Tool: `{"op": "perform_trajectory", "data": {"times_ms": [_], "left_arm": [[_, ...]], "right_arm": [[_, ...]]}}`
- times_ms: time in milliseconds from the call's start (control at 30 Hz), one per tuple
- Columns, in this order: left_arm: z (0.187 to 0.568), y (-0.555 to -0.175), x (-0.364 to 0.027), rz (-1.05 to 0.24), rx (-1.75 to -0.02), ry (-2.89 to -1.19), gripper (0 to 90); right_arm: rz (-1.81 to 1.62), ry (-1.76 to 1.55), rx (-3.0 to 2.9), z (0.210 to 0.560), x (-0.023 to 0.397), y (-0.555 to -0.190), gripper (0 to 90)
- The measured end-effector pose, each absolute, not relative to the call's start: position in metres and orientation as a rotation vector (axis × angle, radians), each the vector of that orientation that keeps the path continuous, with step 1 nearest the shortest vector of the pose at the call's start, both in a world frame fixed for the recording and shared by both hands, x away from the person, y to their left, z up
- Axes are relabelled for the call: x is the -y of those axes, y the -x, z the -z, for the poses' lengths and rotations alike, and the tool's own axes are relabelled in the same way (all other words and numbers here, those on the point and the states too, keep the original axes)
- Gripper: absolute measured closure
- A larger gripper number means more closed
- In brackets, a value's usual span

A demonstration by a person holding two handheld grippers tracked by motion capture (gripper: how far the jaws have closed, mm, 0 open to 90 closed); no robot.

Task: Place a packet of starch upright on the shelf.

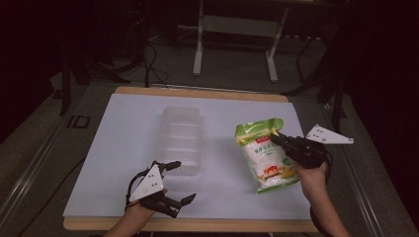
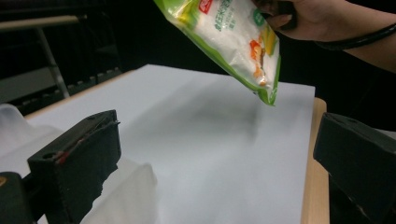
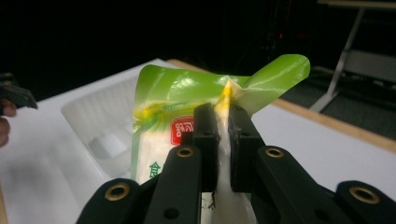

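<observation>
Looked like a dim lab or recording room: white-covered counter (image 1: 123,148) with wooden edging, grey carpeted floor (image 1: 237,64), cables (image 1: 148,64) trailing, white metal desk frame (image 1: 234,29) far behind.

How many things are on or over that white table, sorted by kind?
Food bags: 1, the green and white bag, held up off the table by the right gripper
Clear plastic trays: 1, the tray
Handheld grippers: 2, counting the left gripper, open
Total: 4
</observation>
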State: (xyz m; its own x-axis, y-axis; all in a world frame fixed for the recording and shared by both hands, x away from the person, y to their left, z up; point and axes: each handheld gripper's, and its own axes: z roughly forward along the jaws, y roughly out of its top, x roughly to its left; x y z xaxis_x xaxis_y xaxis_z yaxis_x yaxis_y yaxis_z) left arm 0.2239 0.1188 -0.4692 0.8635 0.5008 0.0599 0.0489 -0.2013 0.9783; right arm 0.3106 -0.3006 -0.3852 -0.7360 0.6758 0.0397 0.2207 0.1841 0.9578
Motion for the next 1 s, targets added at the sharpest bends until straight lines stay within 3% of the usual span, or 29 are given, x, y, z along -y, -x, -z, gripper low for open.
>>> {"op": "perform_trajectory", "data": {"times_ms": [233,500,1000], "left_arm": [[0.454,-0.229,-0.109,-0.379,-0.464,-1.739,1.0],[0.439,-0.239,-0.094,-0.213,-0.496,-1.767,1.0],[0.400,-0.269,-0.058,-0.185,-0.468,-1.746,0.9]], "right_arm": [[-1.635,-0.789,-2.021,0.365,0.300,-0.295,84.3],[-1.673,-0.748,-1.980,0.351,0.297,-0.286,84.4],[-1.709,-0.624,-1.930,0.332,0.281,-0.270,84.5]]}}
